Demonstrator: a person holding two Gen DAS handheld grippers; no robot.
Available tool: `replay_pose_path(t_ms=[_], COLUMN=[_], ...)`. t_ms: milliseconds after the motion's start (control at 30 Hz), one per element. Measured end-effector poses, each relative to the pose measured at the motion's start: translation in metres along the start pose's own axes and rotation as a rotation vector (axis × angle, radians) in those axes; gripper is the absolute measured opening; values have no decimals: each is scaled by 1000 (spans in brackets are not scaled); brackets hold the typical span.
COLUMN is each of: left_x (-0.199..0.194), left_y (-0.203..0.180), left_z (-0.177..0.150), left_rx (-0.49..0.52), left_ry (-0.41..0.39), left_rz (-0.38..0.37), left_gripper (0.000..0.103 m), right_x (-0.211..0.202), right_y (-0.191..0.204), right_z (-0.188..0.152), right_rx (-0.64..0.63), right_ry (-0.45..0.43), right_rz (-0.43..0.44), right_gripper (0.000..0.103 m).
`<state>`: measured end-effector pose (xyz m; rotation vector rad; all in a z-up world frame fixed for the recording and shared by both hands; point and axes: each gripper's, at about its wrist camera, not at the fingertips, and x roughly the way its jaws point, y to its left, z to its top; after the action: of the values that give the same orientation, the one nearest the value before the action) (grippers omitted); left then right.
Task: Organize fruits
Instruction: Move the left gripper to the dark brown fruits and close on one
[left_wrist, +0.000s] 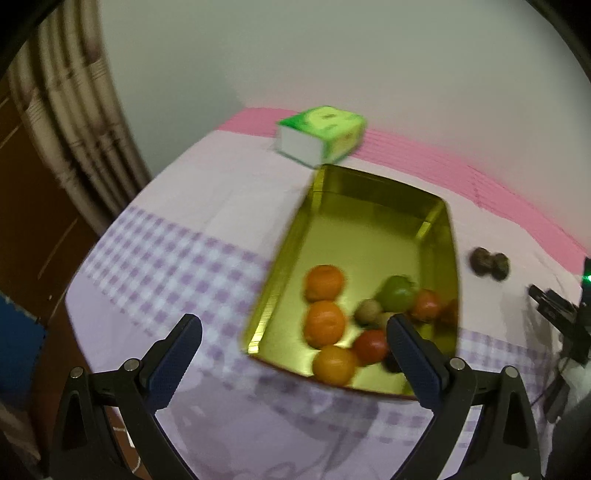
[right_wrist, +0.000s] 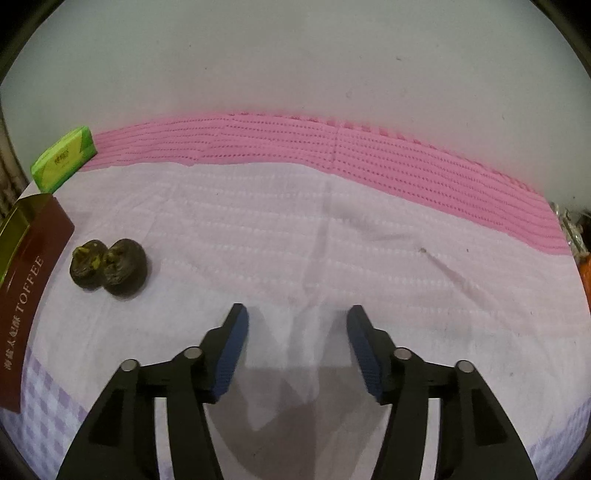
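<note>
inside gold tin (left_wrist: 369, 221): 3 oranges (left_wrist: 324, 282) | outside: 2 dark fruits (right_wrist: 109, 267) | left gripper (left_wrist: 293, 325), right gripper (right_wrist: 297, 314): both spread, empty

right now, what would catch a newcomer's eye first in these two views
The gold tin stands out, with oranges, a green fruit and red fruits piled at its near end. Just outside it on the pale cloth lie two dark fruits, touching each other. A green tissue pack sits behind the tin by the pink strip.
</note>
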<state>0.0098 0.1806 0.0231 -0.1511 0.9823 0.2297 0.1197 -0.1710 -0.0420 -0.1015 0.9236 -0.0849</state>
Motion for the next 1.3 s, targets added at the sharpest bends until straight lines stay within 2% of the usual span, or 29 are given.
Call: replay_pose_path(t_ms=[100,233,267,533,733,900,1067,1133,1200,1300], left_x=[0,5,7,22,30,39,52,59,65,74], left_y=[-28,-65,-74,-126,-143,-163,-183,-193,-201,-207], left_z=[7,15,17,22,27,32,37,37,38,39], left_rx=[54,114,127,212,245,306,366,404,438,466], left_ry=[-1,3,8,29,34,42,59,64,78,97], left_rz=[-43,-96,-109,-174,-202,-217,-269,-281,-288,-305], left_gripper=[99,99,99,99,98,83,68,68,60,57], right_x=[2,10,11,10,11,11,11,11,11,11], right_y=[-15,-24,-24,-23,-22,-23,-23,-23,-23,-23], right_z=[-3,-4,-4,-7,-6,-6,-7,-7,-7,-7], right_rx=[11,30,15,8,8,8,8,8,8,8], right_ry=[-3,11,18,16,17,17,16,16,16,16], right_rz=[20,39,42,42,42,42,42,41,41,41], right_gripper=[77,101,103,103,103,103,103,103,103,103])
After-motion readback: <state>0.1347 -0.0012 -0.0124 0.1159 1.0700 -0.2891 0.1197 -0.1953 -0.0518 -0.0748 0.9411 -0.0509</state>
